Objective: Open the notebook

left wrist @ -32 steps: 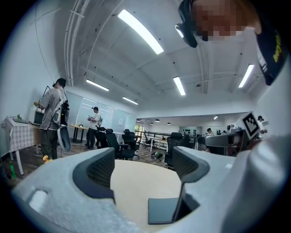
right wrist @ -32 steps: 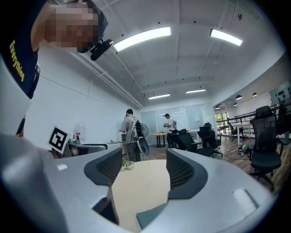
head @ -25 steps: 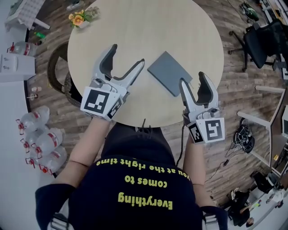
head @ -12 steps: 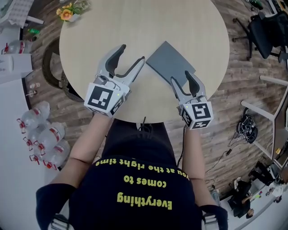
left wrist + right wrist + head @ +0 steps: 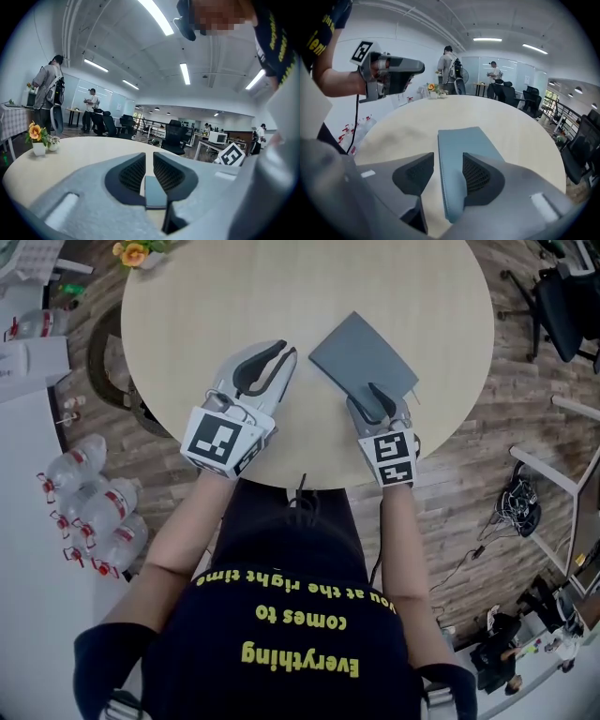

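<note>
A closed grey notebook (image 5: pixel 361 352) lies askew on the round wooden table (image 5: pixel 281 287), right of centre. My right gripper (image 5: pixel 367 399) tilts down over the notebook's near corner. Its jaws are closing and straddle the notebook's (image 5: pixel 459 140) left edge. The left pad (image 5: pixel 417 176) stands apart from the cover and nothing is pinched. My left gripper (image 5: pixel 284 353) hovers low over bare table to the left of the notebook. In the left gripper view its jaws (image 5: pixel 148 157) are closing, almost together, with nothing between them.
A small pot of orange flowers (image 5: pixel 134 251) stands at the table's far left edge. Water bottles (image 5: pixel 84 512) lie on the floor at left, an office chair (image 5: pixel 562 306) at right. People (image 5: pixel 49 89) stand beyond the table in an open office.
Both grippers have come down toward the table. The left jaws went from wide apart to nearly together. The right gripper moved onto the notebook's near corner and its jaws narrowed.
</note>
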Demonstrator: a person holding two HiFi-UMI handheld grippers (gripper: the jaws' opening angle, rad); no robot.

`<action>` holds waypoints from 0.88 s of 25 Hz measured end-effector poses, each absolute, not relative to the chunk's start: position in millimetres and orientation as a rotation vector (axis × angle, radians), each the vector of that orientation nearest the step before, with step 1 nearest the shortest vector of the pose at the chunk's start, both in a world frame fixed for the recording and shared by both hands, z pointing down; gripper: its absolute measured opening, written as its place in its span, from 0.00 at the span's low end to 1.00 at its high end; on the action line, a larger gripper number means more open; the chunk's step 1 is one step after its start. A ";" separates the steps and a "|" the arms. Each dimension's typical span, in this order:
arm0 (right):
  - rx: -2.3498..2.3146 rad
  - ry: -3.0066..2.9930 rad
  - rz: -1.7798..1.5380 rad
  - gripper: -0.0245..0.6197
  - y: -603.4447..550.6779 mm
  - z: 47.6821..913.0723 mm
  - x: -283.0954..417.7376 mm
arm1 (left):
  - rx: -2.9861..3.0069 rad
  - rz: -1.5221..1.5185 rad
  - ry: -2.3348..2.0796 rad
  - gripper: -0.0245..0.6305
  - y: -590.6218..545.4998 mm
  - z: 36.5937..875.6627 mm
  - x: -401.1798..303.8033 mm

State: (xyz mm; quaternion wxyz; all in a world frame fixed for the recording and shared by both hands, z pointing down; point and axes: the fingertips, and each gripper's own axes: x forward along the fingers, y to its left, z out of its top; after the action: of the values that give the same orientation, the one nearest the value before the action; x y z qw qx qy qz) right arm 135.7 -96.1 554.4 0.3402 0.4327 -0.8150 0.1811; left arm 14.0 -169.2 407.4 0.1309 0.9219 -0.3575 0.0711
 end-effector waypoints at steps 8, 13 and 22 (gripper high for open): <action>1.006 -2.015 0.355 0.36 -95.7 586.3 131.4 | 2.672 0.227 -1.019 0.04 -163.1 417.2 14.8; 0.978 -1.989 0.302 0.36 -95.3 596.9 129.8 | 2.666 0.240 -1.006 0.04 -160.9 422.1 15.4; 0.975 -1.947 0.212 0.33 -100.1 598.7 132.0 | 2.665 0.251 -0.988 0.04 -158.6 424.1 17.2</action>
State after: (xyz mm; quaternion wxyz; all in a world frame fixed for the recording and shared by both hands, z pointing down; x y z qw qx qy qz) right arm 132.0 -100.1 598.7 0.4591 0.3959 -0.7906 0.0862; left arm 17.2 -158.6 424.1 0.1436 0.9244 -0.3426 0.0870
